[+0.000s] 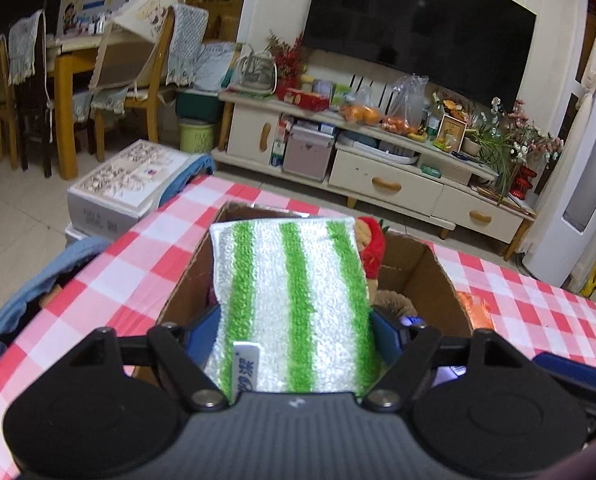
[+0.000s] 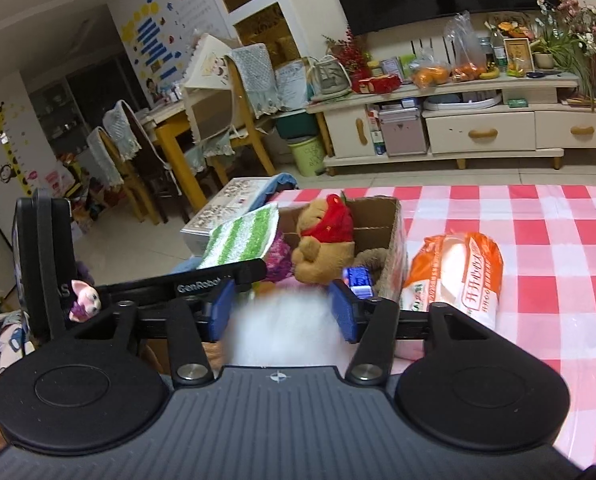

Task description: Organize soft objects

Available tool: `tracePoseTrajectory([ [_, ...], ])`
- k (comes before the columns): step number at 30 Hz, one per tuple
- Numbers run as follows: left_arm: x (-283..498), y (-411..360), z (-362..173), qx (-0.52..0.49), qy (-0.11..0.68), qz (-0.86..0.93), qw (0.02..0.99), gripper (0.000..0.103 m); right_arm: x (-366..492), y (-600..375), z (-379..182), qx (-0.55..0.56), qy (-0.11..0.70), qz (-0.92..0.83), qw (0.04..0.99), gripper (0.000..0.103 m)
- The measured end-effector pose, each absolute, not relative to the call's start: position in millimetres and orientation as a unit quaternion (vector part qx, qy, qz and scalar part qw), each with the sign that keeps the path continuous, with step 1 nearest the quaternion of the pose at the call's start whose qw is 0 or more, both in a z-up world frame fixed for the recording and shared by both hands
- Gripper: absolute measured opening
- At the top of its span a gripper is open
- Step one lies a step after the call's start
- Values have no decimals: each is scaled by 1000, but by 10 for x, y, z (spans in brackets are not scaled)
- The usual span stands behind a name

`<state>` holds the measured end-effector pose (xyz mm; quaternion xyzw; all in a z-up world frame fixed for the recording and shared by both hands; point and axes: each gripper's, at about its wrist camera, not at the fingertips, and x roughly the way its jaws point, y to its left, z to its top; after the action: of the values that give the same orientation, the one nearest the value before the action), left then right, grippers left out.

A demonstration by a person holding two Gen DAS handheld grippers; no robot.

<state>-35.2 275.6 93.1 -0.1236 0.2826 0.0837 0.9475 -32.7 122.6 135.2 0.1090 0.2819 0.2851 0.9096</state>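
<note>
Striped fuzzy cloth [image 1: 293, 304] over cardboard box [image 1: 426, 276].

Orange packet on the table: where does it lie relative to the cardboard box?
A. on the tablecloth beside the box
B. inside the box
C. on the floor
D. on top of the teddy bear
A: the orange packet lies on the checked tablecloth next to the cardboard box.

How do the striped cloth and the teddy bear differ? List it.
The striped cloth is flat, green and white; the teddy bear is rounded, brown, with a red hood. The cloth lies between the left gripper's fingers, tilted over the cardboard box; the bear sits inside the box, held by nothing. The cloth carries a sewn label; none shows on the bear. Both are soft.
</note>
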Motion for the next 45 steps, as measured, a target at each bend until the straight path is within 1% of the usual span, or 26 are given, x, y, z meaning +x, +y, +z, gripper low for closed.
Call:
tracePoseTrajectory([
  [1,-352,2777,924,-131,284,82,946,83,-342,1208,1352,112,279,282,911,85],
  [4,-374,2773,944,-139,284,79,945,86,-410,1095,1365,120,263,271,918,98],
  [7,-420,2725,968,-126,281,85,948,87,-469,1013,1386,114,245,248,931,100],
  [10,-485,2679,1025,-118,267,88,952,99,-517,890,1391,122,231,225,939,101],
  [14,-626,2547,1129,-85,240,88,963,101,-582,772,1367,130,221,192,947,101],
  [21,-870,2283,1161,-59,242,75,966,102,-709,674,1373,101,230,137,958,101],
  [26,-1092,2216,1152,-67,249,85,962,102,-857,567,1376,96,234,122,960,101],
  [45,-1833,2129,1224,-48,244,116,962,102,-1510,704,1358,52,249,138,957,101],
])
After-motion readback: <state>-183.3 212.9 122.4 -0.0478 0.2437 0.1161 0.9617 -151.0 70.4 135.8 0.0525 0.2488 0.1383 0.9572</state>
